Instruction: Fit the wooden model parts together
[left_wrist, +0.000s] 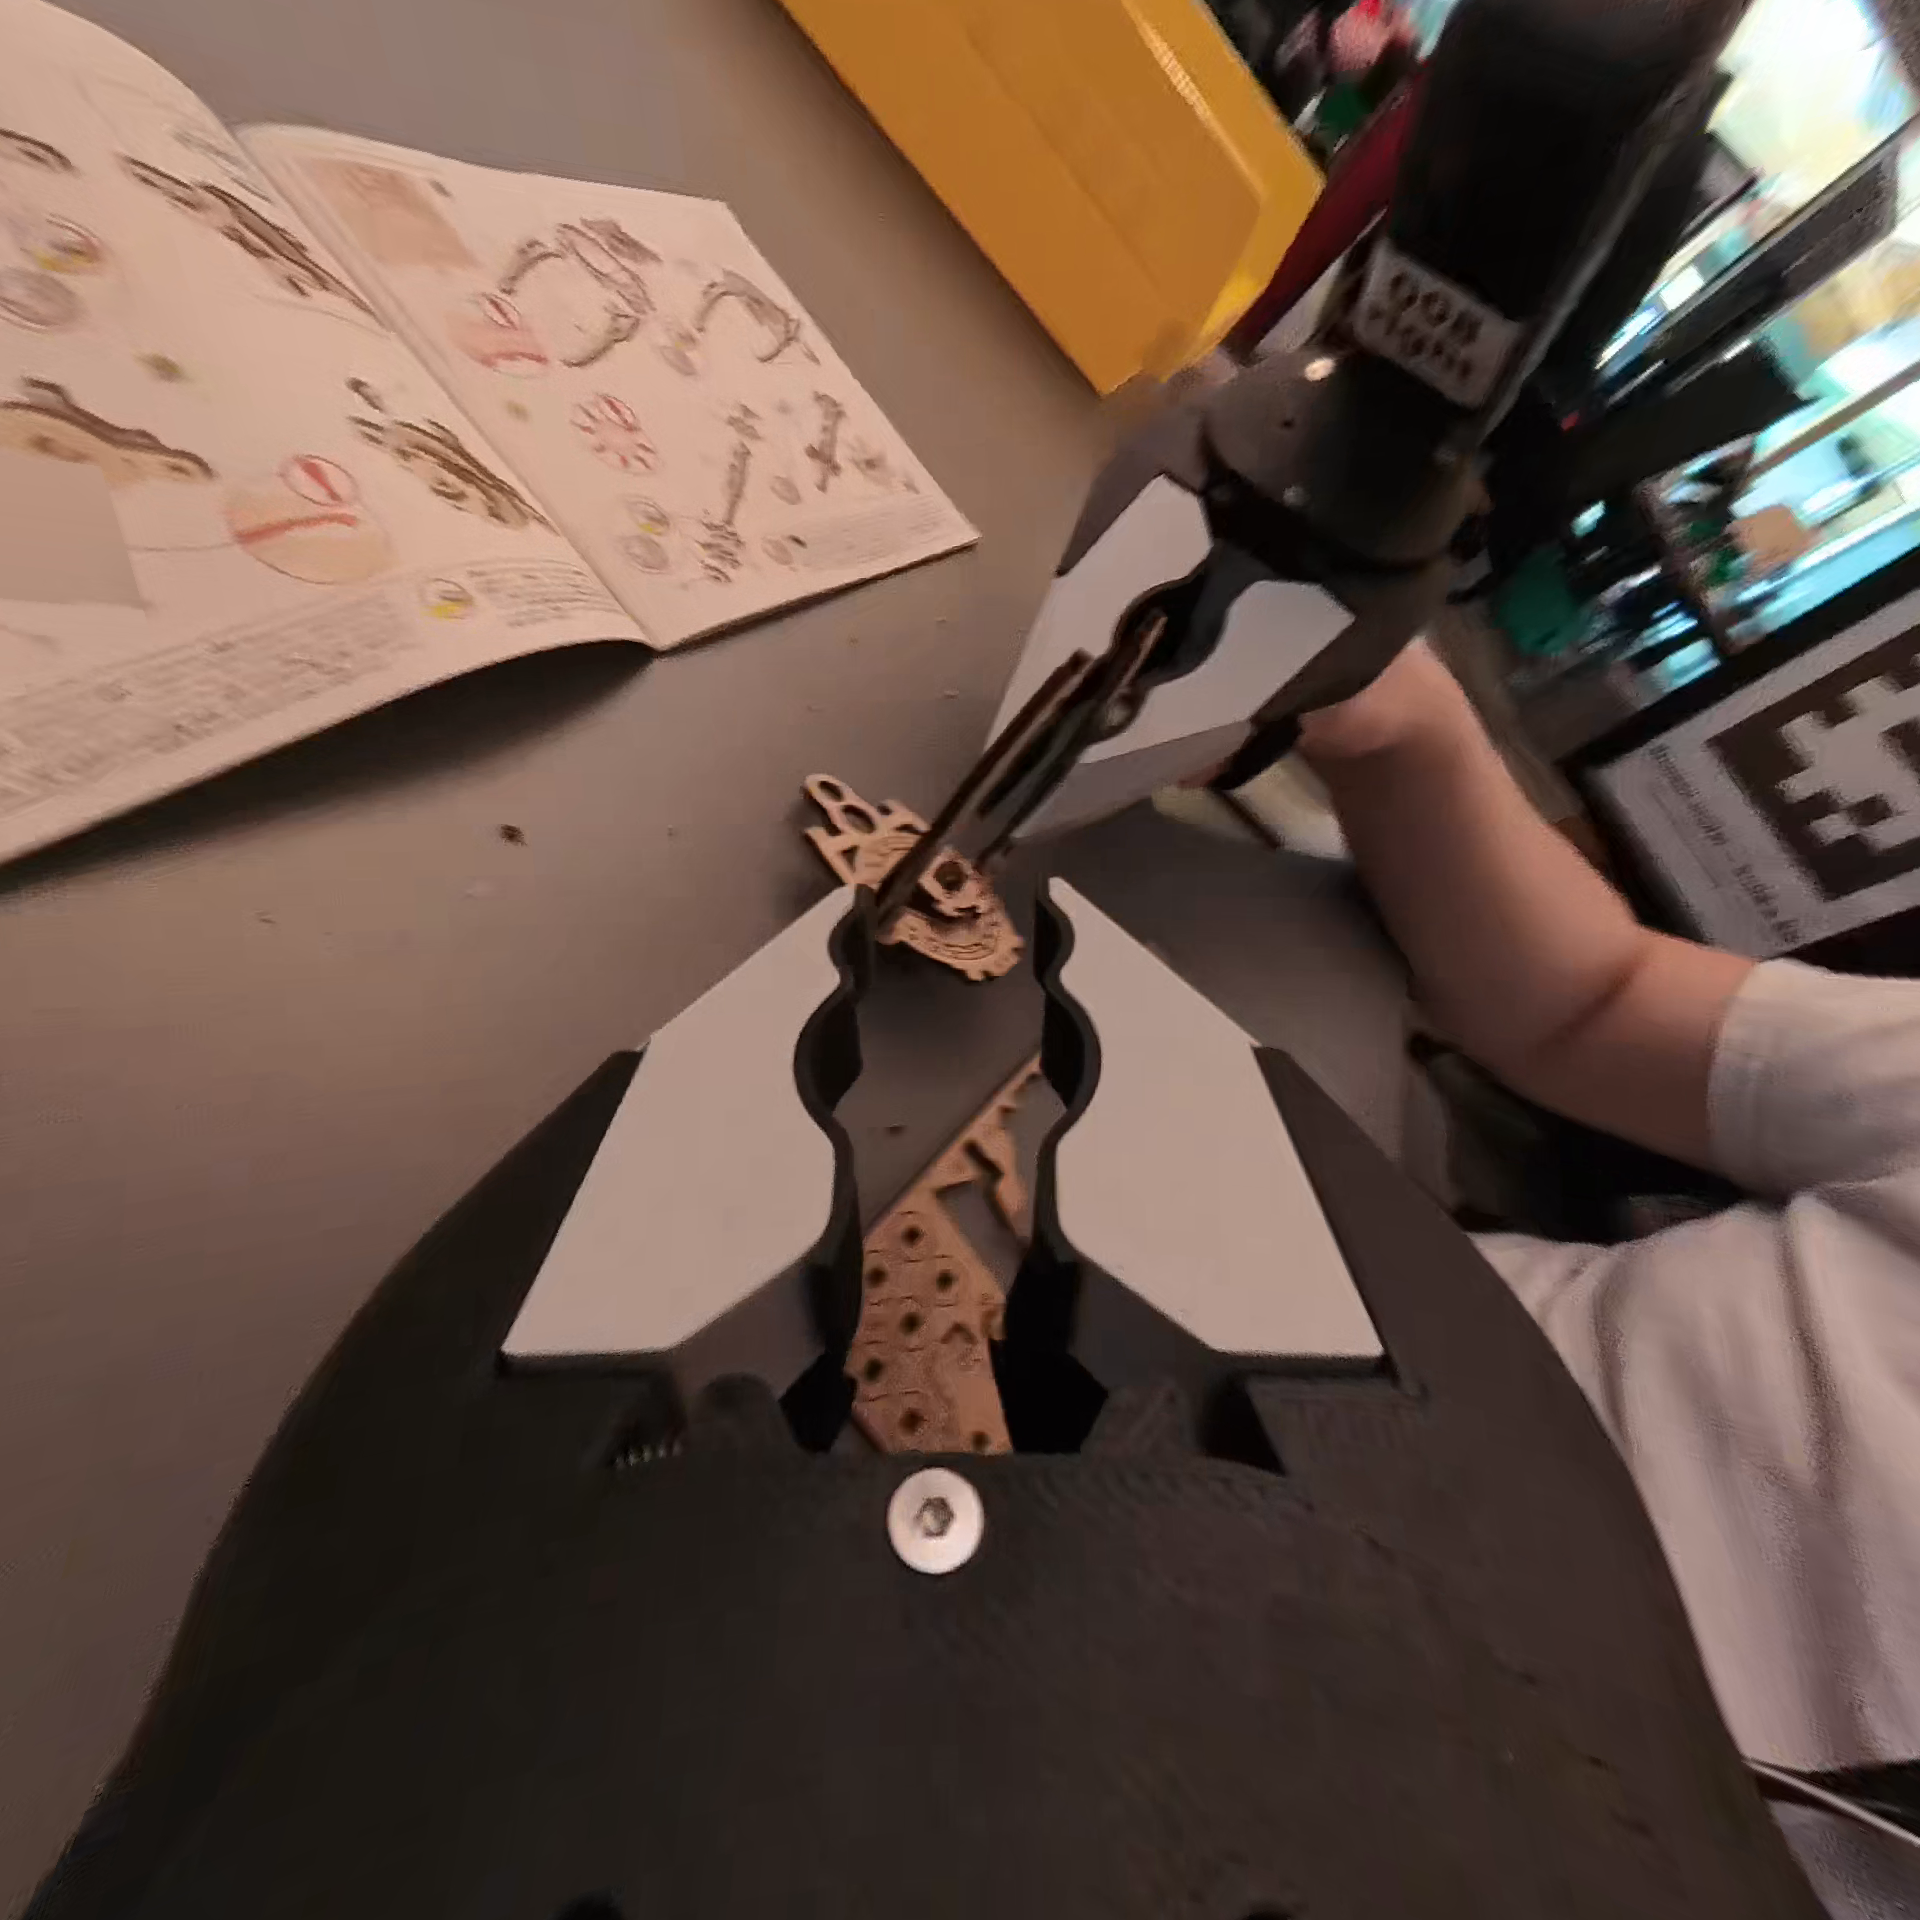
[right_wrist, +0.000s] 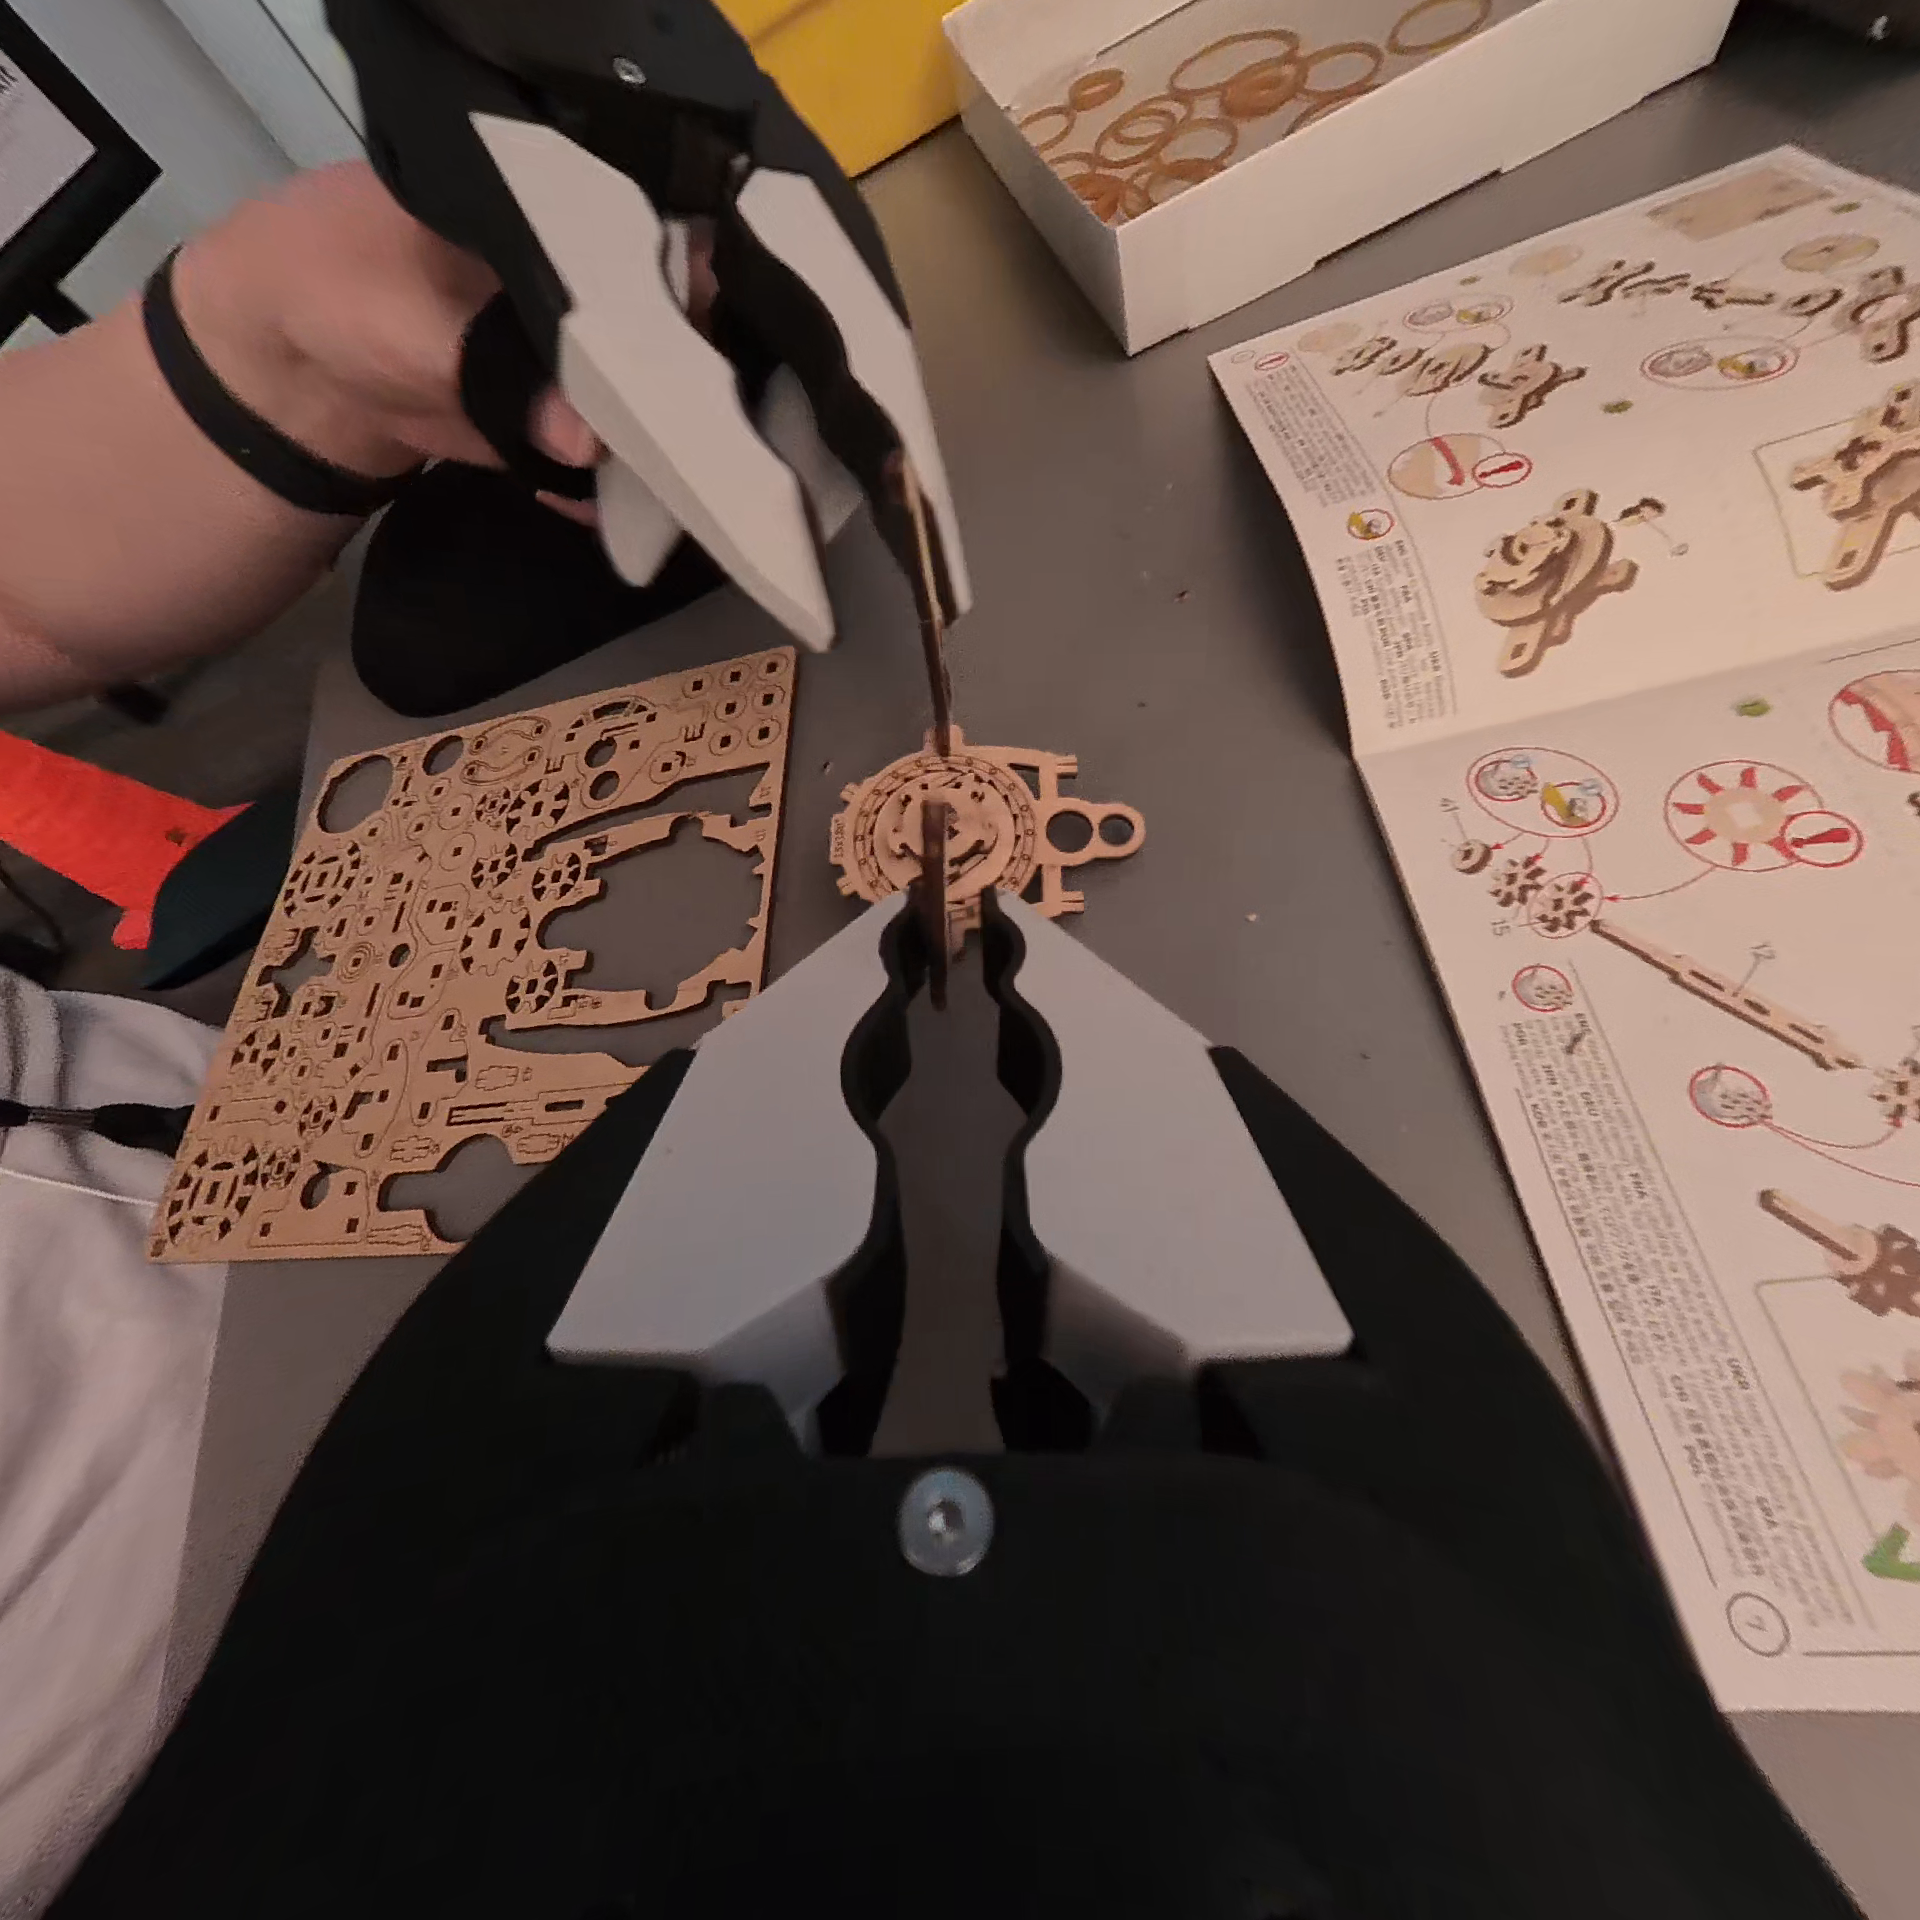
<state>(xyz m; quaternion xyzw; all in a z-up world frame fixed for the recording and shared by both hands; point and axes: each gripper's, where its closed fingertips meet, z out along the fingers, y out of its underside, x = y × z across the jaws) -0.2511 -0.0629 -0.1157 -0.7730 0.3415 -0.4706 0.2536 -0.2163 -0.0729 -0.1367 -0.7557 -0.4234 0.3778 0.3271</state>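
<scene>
A round wooden gear assembly with a holed bracket lies flat on the grey table. It also shows in the left wrist view. My right gripper is shut on a thin wooden strip, seen edge-on, standing over the assembly's centre. In the left wrist view the right gripper slants this strip down onto the assembly. My left gripper hovers over the assembly with its jaws apart. The strip's far end lies against one left finger.
A punched-out wooden parts sheet lies left of the assembly. An open instruction booklet lies to the right. A white box of wooden rings and a yellow box stand behind. A person's forearm holds each gripper. My hands' fingertips stand some 5 cm from each other.
</scene>
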